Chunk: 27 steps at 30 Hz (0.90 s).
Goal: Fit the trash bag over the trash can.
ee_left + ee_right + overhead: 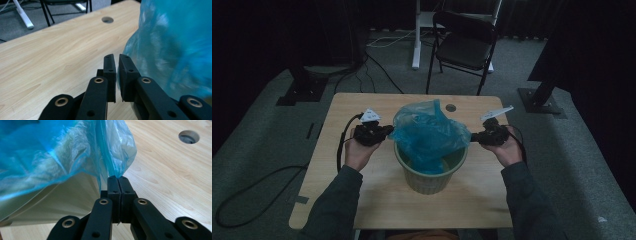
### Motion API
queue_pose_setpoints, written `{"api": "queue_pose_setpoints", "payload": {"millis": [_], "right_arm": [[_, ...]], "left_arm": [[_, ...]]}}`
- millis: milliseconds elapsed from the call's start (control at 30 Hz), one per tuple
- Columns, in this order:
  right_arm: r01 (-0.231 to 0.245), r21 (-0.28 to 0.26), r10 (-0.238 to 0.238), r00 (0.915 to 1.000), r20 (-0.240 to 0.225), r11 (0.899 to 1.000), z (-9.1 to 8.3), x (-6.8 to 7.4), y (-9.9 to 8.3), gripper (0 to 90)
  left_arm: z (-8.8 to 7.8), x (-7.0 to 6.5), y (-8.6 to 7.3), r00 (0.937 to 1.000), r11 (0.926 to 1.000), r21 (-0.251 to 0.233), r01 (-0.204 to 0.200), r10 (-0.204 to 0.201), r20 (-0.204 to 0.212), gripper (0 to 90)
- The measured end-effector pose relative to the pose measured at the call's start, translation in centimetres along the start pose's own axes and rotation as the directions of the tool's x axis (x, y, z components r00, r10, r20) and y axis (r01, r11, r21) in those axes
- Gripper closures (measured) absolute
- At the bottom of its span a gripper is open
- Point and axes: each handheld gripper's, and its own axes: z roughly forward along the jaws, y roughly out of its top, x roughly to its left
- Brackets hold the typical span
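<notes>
A pale green bin (428, 183) stands in the middle of the wooden table (357, 107), with a crumpled blue plastic bag (427, 131) puffed up over its mouth. My left gripper (387, 133) sits at the bag's left side. In the left gripper view its jaws (117, 59) stand a narrow gap apart with nothing between them, and the blue bag (175, 45) lies just beside one jaw. My right gripper (473, 136) is at the bag's right side. It is shut (118, 179) on a pinched fold of the blue bag (50, 152), above the bin's wall (62, 200).
A round cable hole (450, 107) lies in the table behind the bin. A black folding chair (464, 45) and a white desk leg (416, 40) stand beyond the far edge. Cables run across the grey carpet at the left.
</notes>
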Motion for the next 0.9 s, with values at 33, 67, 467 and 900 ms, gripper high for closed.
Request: {"api": "queue_pose_setpoints", "payload": {"millis": [33, 67, 467, 900], "right_arm": [[0.001, -0.009, -0.001, 1.0, -0.002, 1.0, -0.4, 0.0, -0.1, 87.6], [-0.001, -0.014, 0.001, 1.0, -0.007, 1.0, -0.6, 0.0, -0.1, 86.2], [0.008, -0.14, -0.002, 0.9991, 0.044, 0.99, -4.5, 0.3, 0.9, 65.7], [0.042, -0.134, -0.049, 0.9977, -0.046, 0.99, -3.0, 2.8, 2.1, 60.4]], "left_arm": [[-0.3, 0.0, 0.0, 1.0, 1.0, -0.007, 0.005, -0.005, 0.001, 82.7], [-0.6, 0.1, 0.0, 1.0, 0.9998, -0.016, 0.006, -0.006, -0.001, 81.7], [-3.6, 0.3, 0.6, 0.9971, 0.9869, -0.146, 0.07, -0.065, 0.039, 65.9], [-2.7, -2.0, 1.1, 0.9836, 0.9949, -0.1, 0.012, 0.006, 0.18, 62.6]]}}
